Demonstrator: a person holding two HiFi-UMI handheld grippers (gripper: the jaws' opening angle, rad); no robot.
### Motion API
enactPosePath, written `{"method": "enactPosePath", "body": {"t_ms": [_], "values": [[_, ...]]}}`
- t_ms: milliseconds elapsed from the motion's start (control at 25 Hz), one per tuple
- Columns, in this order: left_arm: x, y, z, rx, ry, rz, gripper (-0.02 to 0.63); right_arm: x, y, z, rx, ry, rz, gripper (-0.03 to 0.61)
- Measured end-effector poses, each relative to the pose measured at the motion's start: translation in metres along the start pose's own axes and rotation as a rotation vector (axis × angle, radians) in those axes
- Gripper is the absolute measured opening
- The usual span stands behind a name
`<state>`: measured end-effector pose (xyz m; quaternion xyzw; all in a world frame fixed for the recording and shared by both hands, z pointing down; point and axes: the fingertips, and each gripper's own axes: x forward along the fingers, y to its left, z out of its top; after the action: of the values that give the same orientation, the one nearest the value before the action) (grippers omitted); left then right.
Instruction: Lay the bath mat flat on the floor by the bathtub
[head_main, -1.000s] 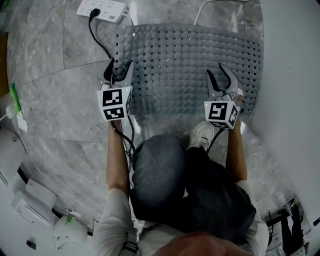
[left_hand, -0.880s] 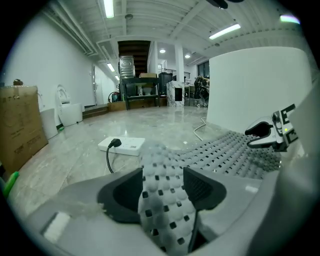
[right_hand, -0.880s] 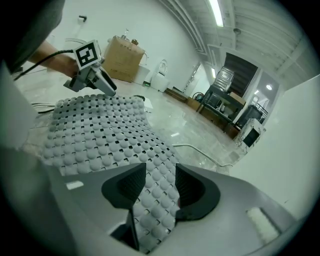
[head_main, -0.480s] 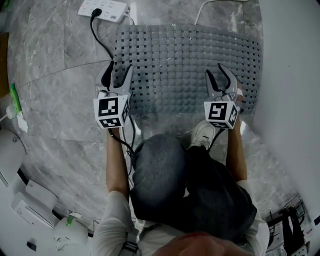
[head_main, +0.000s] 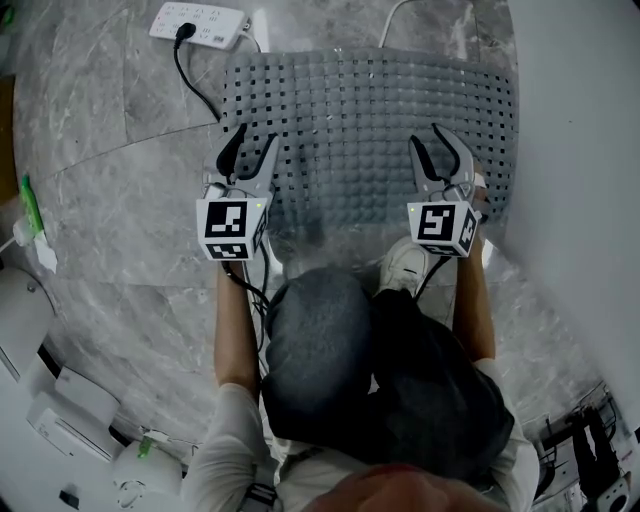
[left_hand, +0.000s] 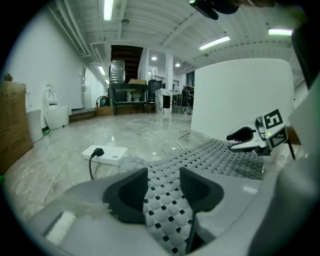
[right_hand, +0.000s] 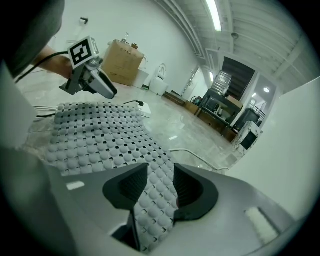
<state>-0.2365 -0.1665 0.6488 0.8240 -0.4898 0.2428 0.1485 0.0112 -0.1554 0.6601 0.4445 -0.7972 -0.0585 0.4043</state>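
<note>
Bright, even indoor light from long white ceiling tube lamps (left_hand: 107, 9). They leave pale glare patches on the glossy grey marble floor (left_hand: 145, 132). Grey perforated rubber bath mat (head_main: 370, 120) is sharp, with faint soft shadows. Gripper views have strong fisheye bending, black corners and a blurry nearest foreground.

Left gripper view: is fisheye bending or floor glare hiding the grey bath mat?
Left gripper view: fisheye curve, black corners, ceiling-light glare on the glossy marble floor, but the grey perforated rubber bath mat reads sharp. Right gripper view: same bending, mat crisp. Head view: even light, warped edges.
</note>
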Motion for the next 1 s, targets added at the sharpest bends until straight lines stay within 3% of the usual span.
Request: {"method": "enactPosePath", "body": {"t_ms": [480, 760, 1000], "values": [[-0.019, -0.04, 0.051, 0.095, -0.154, -0.099, 0.105, -0.042, -0.026, 0.041, 0.098, -0.118, -0.03, 0.109], [-0.006, -0.054, 0.084, 0.045, -0.23, -0.146, 0.008, -0.046, -0.043, 0.071, 0.145, -0.214, -0.015, 0.024], [-0.018, -0.075, 0.087, 0.015, -0.262, -0.197, 0.003, -0.07, -0.032, 0.085, 0.214, -0.296, 0.006, 0.002]]}}
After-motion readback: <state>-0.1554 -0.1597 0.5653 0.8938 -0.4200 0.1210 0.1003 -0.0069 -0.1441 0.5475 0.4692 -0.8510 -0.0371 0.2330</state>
